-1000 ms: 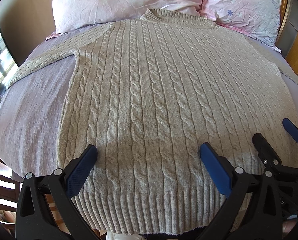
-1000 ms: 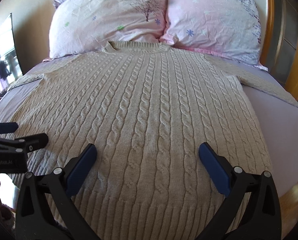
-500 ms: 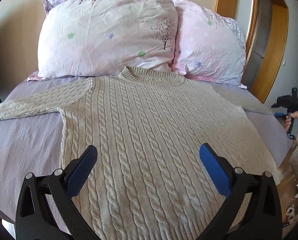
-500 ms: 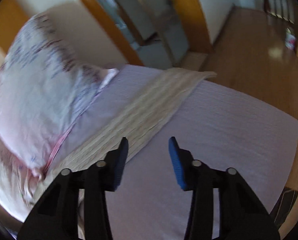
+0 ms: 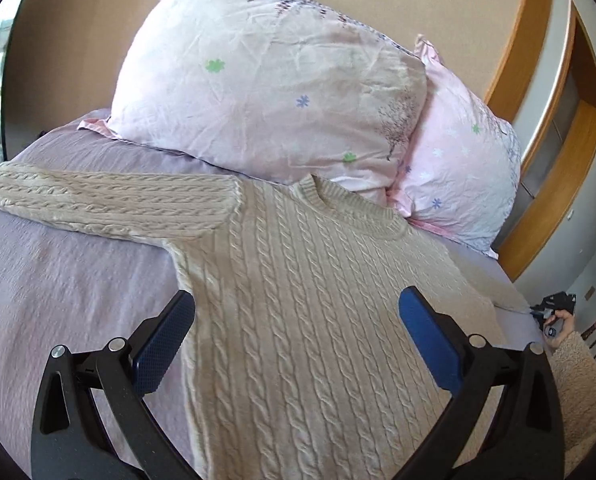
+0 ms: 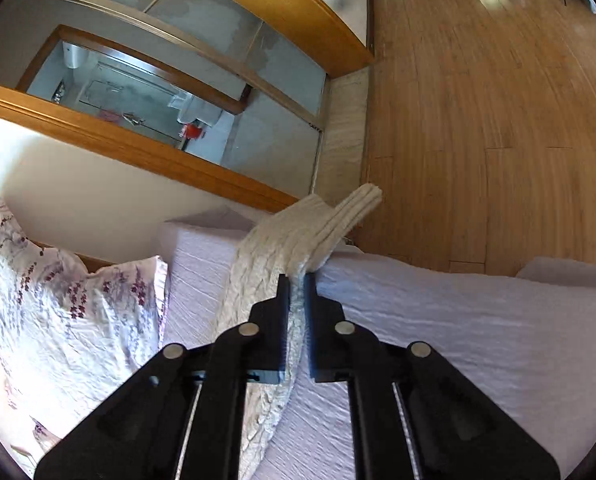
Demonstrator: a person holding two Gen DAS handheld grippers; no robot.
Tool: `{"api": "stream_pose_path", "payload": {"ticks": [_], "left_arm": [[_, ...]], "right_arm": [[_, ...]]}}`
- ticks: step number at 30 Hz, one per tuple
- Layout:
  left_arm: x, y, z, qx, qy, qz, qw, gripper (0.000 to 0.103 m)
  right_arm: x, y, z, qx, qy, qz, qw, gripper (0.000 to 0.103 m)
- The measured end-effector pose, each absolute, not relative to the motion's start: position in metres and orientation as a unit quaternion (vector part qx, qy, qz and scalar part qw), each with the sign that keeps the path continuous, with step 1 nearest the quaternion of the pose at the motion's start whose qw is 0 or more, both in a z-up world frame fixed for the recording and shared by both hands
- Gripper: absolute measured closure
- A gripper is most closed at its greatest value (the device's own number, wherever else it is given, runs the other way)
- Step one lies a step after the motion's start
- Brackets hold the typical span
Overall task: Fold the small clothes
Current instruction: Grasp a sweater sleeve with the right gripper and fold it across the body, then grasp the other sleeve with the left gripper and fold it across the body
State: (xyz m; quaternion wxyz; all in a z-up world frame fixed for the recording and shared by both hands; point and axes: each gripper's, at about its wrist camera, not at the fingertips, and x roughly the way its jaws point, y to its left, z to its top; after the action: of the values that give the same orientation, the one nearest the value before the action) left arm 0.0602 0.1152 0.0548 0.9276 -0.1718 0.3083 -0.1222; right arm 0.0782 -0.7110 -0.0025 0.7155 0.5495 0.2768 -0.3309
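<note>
A beige cable-knit sweater [image 5: 306, 320] lies flat on the lilac bed sheet [image 5: 58, 288], neck toward the pillows. Its left sleeve [image 5: 98, 200] stretches out to the left. My left gripper [image 5: 296, 336] is open and empty, hovering over the sweater's upper left body near the armpit. My right gripper [image 6: 297, 284] is shut on the sweater's right sleeve [image 6: 298, 236] near the cuff, at the bed's right edge. The ribbed cuff [image 6: 358, 204] sticks out beyond the fingertips.
Two pink floral pillows [image 5: 266, 88] lean against the headboard wall. A wooden door frame [image 5: 558, 160] stands at the right. Beyond the bed edge [image 6: 458, 280] is a wooden floor [image 6: 498, 100] and a glass sliding door [image 6: 178, 92].
My right gripper has closed on the right sleeve near its cuff. My left gripper has moved up the sweater toward the left armpit, still open.
</note>
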Motion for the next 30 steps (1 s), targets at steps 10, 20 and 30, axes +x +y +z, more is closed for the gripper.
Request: {"api": "stream_pose_path", "payload": {"ticks": [10, 20, 30], "left_arm": [[0.069, 0.211, 0.053, -0.231, 0.289, -0.017, 0.929, 0.001], [0.080, 0.307, 0.027, -0.413, 0.294, 0.023, 0.862, 0.001], [0.107, 0.389, 0.005, -0.511, 0.288, 0.090, 0.805, 0.026]], "right_arm": [[0.162, -0.444, 0.170, 0.212, 0.237, -0.083, 0.944, 0.097], [0.203, -0.076, 0.043, -0.055, 0.486, 0.242, 0.838, 0.090], [0.158, -0.099, 0.087, 0.037, 0.434, 0.290, 0.852, 0.035]]}}
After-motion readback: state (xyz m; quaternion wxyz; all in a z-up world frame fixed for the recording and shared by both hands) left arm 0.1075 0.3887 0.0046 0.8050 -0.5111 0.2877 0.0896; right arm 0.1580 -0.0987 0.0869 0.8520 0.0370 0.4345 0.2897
